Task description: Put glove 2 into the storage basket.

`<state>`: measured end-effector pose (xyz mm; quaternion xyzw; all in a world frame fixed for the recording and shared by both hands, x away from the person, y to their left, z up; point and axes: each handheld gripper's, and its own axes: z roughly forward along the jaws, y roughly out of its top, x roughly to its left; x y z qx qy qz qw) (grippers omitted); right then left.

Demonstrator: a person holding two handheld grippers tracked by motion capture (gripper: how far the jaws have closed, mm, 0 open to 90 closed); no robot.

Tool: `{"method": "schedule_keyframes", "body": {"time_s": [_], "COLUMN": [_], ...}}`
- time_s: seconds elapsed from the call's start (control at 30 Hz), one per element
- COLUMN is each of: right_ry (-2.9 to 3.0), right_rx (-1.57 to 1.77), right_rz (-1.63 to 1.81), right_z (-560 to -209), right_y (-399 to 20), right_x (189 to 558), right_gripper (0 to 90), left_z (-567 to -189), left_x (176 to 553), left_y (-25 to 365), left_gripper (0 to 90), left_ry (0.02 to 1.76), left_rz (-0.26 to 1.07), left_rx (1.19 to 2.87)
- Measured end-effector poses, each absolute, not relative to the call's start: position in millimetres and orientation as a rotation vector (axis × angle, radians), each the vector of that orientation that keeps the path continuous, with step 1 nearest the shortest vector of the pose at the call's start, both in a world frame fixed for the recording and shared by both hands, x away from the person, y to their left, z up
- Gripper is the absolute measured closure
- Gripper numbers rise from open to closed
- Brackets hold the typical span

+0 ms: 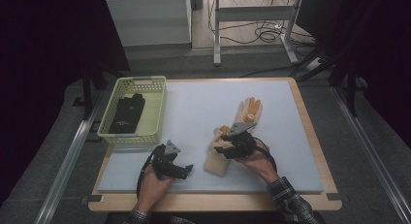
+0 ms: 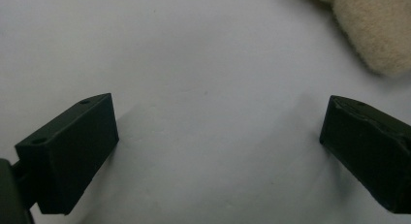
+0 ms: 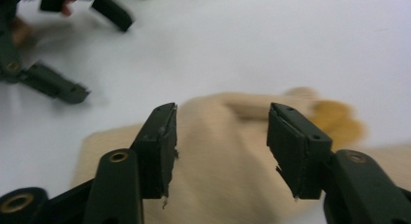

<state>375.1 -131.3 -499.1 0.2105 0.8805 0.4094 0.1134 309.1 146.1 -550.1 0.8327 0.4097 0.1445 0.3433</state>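
Observation:
A cream work glove with orange fingertips lies flat on the white mat, cuff toward me. My right gripper hovers over its cuff end, pointing left. In the right gripper view its jaws stand open above the glove, and the pads are not pressing on it. My left gripper rests low over the bare mat to the left of the glove. In its own view this gripper is wide open with nothing between the jaws, and the glove's cuff is at the top right.
A yellow-green plastic basket stands at the mat's far left with a black glove inside. The wooden table edge runs along the front. Metal rails flank the table, and desk legs and cables lie beyond it.

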Motion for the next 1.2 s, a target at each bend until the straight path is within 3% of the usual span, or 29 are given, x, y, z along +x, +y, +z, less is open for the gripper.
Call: {"method": "schedule_keyframes", "body": {"time_s": [0.1, 0.13, 0.3, 0.7, 1.07, 1.2], "right_ry": [2.528, 2.505, 2.496, 2.500, 2.579, 2.548], "right_rx": [0.686, 0.743, 0.829, 0.837, 0.758, 0.750], "right_rz": [1.185, 1.171, 1.166, 1.137, 1.138, 1.152], "right_z": [-490, -489, -496, -512, -524, -516], "right_y": [-146, -157, -168, -146, -99, -106], "right_x": [379, 380, 381, 390, 401, 398], "right_gripper": [45.1, 54.0, 64.7, 62.1, 66.5, 61.7], "left_z": [-550, -550, -550, -550, -550, -550], "left_x": [309, 309, 309, 309, 309, 309], "left_y": [146, 146, 146, 146, 146, 146], "left_gripper": [0.4, 0.4, 0.4, 0.4, 0.4, 0.4], "left_ry": [1.064, 1.064, 1.067, 1.066, 1.068, 1.067], "left_rz": [0.375, 0.375, 0.373, 0.373, 0.373, 0.372], "left_rx": [2.164, 2.164, 2.162, 2.163, 2.161, 2.162]}}
